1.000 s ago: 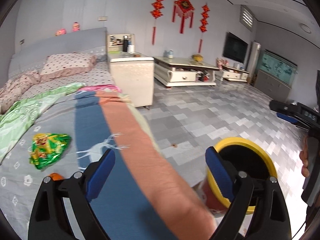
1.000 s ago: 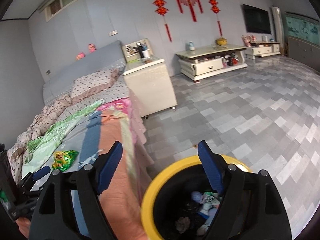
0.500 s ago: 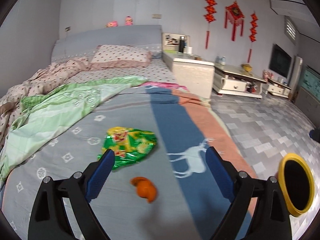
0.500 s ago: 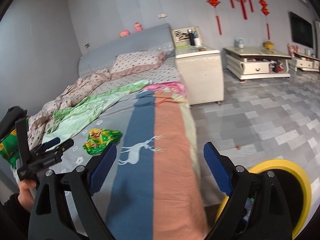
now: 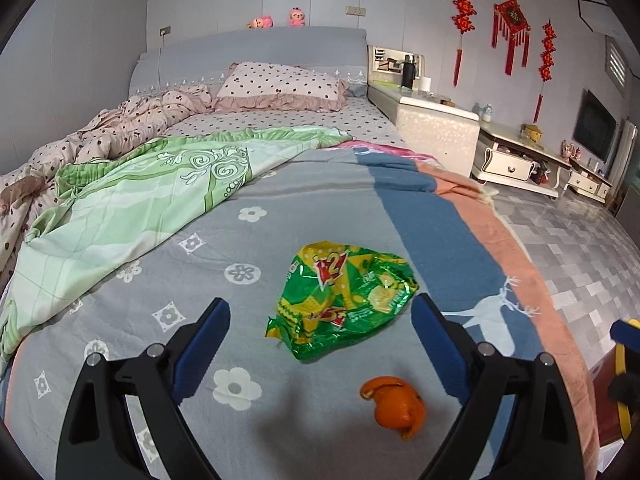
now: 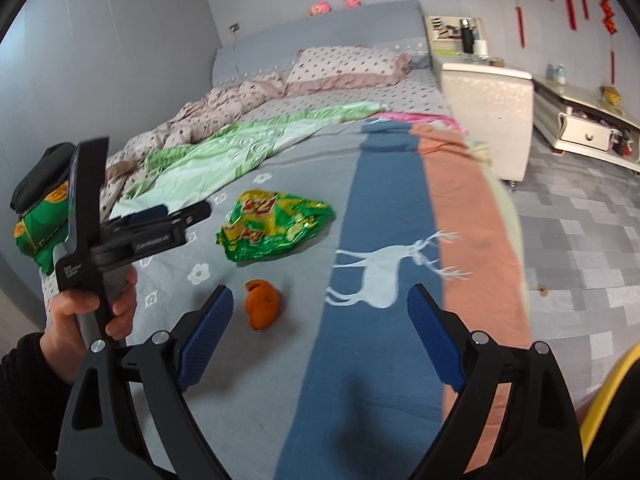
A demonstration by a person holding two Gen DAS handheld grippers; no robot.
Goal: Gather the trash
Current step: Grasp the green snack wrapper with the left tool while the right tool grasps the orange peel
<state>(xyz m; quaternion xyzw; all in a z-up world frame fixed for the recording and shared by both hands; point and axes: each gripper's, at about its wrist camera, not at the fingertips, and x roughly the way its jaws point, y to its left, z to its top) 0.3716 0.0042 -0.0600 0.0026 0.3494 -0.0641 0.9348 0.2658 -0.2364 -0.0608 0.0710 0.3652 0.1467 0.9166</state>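
Observation:
A crumpled green and yellow snack bag (image 5: 344,300) lies on the grey flowered bedspread, with an orange peel (image 5: 394,406) just in front of it. My left gripper (image 5: 320,344) is open and empty, hovering over the bed with both pieces between its blue pads. In the right wrist view the bag (image 6: 276,224) and peel (image 6: 262,308) lie ahead and to the left. My right gripper (image 6: 320,336) is open and empty above the blue stripe. The left gripper (image 6: 176,220) shows there, held in a hand, left of the bag.
The yellow rim of a black trash bin (image 6: 608,408) stands on the floor at the bed's right side, also in the left wrist view (image 5: 622,380). A green quilt (image 5: 132,200) and pillows (image 5: 280,84) lie further up the bed. A white nightstand (image 5: 436,132) stands beyond.
Both grippers have swung left from the trash bin toward the bed. The left one has moved in over the snack bag and orange peel. Both stay open and empty.

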